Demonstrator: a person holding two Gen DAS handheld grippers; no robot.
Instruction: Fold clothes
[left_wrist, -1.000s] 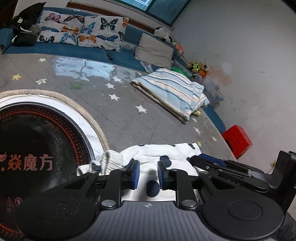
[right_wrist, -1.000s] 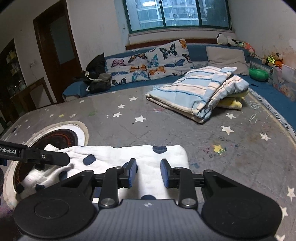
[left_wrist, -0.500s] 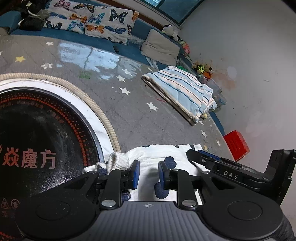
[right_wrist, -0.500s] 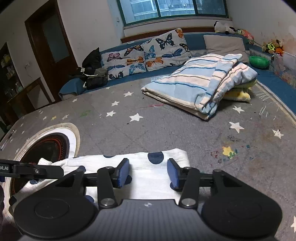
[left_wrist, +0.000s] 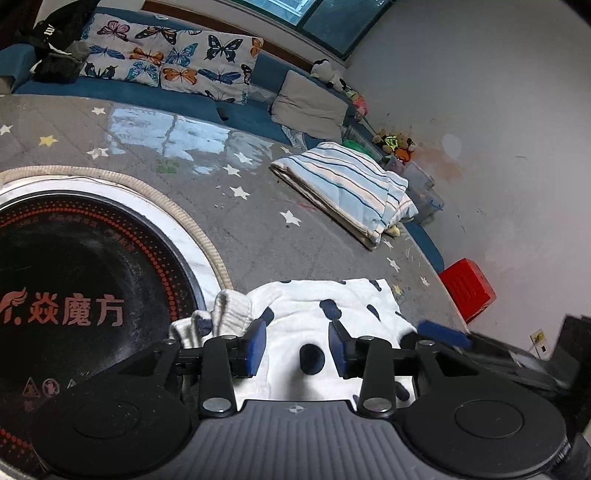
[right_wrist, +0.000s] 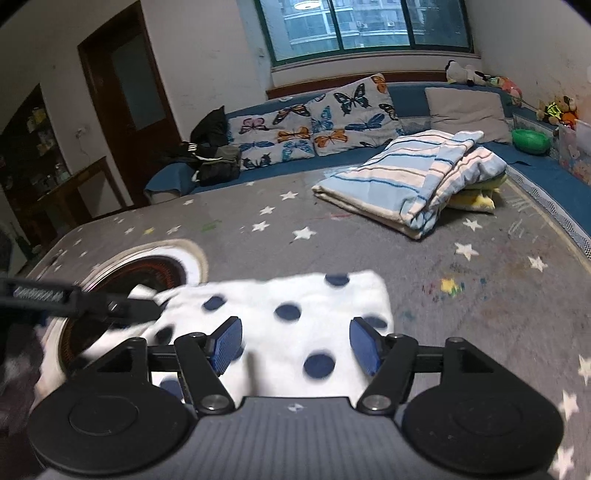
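Observation:
A white garment with dark blue dots (left_wrist: 325, 317) (right_wrist: 291, 314) lies folded on the grey star-patterned mat, its ribbed cuff (left_wrist: 231, 306) bunched at the left beside the round black cooktop. My left gripper (left_wrist: 297, 349) hangs open just above the garment's near part, nothing between its blue pads. My right gripper (right_wrist: 295, 345) is open too, over the garment's right half. The tip of the right gripper (left_wrist: 445, 332) shows at the garment's right edge in the left wrist view. The left gripper's arm (right_wrist: 74, 299) shows at the left of the right wrist view.
A round black induction cooktop (left_wrist: 74, 280) with a white rim is set into the mat at the left. A folded striped blanket (right_wrist: 410, 184) lies further back on the right. Butterfly cushions (right_wrist: 325, 118) line the blue sofa. A red box (left_wrist: 467, 291) stands by the wall.
Both grippers opened wider over the last second and released the garment, which now lies flat. The right gripper drew back a little, showing more of the dotted cloth.

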